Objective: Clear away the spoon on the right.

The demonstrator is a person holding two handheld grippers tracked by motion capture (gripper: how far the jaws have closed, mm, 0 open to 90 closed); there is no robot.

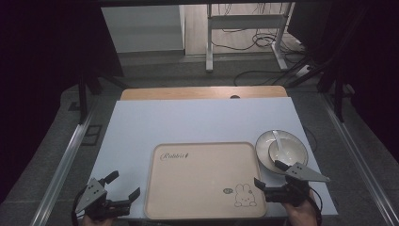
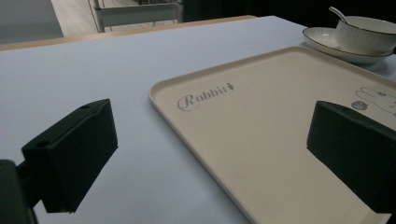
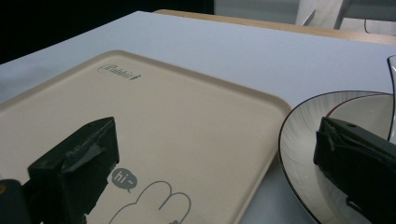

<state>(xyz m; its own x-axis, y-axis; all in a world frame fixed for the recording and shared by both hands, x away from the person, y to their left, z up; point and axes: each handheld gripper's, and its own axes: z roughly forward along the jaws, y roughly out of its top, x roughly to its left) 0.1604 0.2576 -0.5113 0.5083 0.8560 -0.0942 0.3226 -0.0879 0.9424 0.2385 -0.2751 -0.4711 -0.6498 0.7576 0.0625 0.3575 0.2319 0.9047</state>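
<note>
A beige tray point(image 1: 202, 188) with a "Rabbit" word and a rabbit drawing lies at the table's front centre, bare. Right of it a white plate point(image 1: 262, 150) carries a white bowl point(image 1: 289, 151) with a spoon point(image 1: 277, 140) in it. My left gripper point(image 1: 123, 184) hovers open at the tray's front left corner, its jaws straddling the tray's left rim point(image 2: 163, 100). My right gripper point(image 1: 270, 174) is open at the tray's front right corner, one jaw over the tray point(image 3: 187, 121), the other over the plate point(image 3: 303, 135).
The white table top point(image 1: 197, 120) has a wooden strip point(image 1: 202, 92) along its far edge. Beyond it stand desk legs point(image 1: 210, 42) and cables point(image 1: 263, 40) on the floor. Metal rails point(image 1: 63, 160) run along both sides of the table.
</note>
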